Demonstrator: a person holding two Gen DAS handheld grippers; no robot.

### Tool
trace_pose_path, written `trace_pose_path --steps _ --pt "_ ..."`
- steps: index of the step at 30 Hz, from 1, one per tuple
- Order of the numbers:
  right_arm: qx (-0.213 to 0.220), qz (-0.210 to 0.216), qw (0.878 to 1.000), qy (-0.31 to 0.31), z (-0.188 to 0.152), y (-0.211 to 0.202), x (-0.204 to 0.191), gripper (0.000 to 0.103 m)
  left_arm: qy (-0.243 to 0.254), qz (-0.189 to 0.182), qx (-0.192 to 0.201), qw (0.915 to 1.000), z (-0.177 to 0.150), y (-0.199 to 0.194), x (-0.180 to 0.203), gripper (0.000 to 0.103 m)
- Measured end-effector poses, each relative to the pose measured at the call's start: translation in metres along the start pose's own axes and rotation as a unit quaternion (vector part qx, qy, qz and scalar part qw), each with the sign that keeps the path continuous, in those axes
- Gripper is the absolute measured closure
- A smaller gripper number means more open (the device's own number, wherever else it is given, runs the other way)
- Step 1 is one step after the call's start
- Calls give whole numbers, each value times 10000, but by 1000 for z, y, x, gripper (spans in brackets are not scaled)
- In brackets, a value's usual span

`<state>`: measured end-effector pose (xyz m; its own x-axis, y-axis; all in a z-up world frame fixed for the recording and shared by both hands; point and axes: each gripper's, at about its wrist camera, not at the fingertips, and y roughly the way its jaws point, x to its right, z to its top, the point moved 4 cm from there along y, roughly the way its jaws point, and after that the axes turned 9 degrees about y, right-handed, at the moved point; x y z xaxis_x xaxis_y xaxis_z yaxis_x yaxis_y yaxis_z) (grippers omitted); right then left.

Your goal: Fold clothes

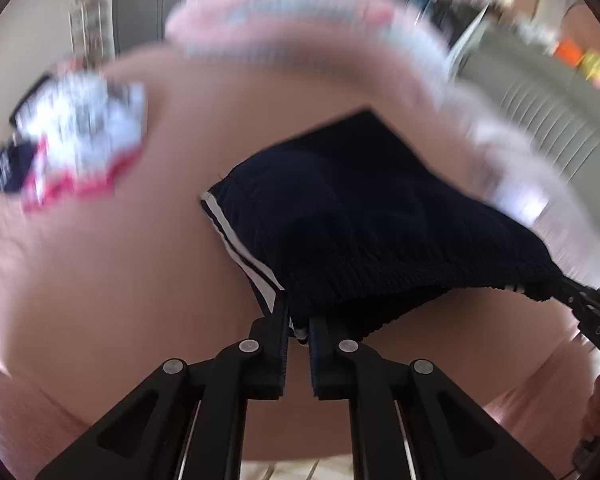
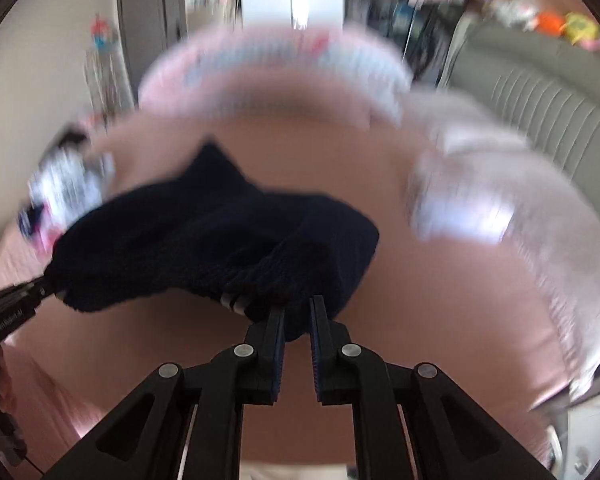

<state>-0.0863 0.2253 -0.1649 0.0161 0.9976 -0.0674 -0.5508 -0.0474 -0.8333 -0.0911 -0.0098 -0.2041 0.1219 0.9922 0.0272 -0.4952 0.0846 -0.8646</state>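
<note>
Clothes pile (image 1: 72, 140) is being left at far left of pink bed (image 1: 120, 280), apart from work.

Left gripper (image 1: 299, 320) is being kept clenched on striped edge of navy knit (image 1: 372, 216).

Knit is being held stretched between both grippers above bed, far end drooping toward sheet; likely so it can be laid flat for folding.

Right gripper (image 2: 297, 312) is being kept clamped on knit's opposite edge.

Pale bedding (image 2: 500, 200) is being seen bunched at right.

Containers: none being seen, heavy blur.
</note>
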Motion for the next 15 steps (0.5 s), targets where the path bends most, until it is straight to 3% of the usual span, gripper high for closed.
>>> trace_pose_path --steps 1,2,3,4,6,10,12,15 --pt "-435 -76 9989 -125 -19 33 -1 93 59 89 -372 9992 -16 22 -2 96" --pt "-587 -87 9981 -165 -29 46 -2 93 58 88 -581 9983 -26 34 -4 94" --pt "-626 -73 9979 -170 -34 51 -2 93 -40 -61 -524 9986 -27 31 -6 91" --pt "-665 -58 9976 -175 -40 55 -3 93 -119 -198 -463 9987 -27 27 -8 87" --pt "-638 -11 9978 -186 -45 58 -5 93 -202 -366 -194 9989 -19 12 -12 65" --pt "-461 379 9980 209 -34 46 2 92 -8 -197 543 9983 -5 -12 -15 63" --pt "-411 627 9961 473 -28 41 7 92 253 -129 731 9969 -1 -13 -7 63" --pt "-457 560 9970 281 -26 48 0 92 762 -172 853 9933 6 -15 14 63"
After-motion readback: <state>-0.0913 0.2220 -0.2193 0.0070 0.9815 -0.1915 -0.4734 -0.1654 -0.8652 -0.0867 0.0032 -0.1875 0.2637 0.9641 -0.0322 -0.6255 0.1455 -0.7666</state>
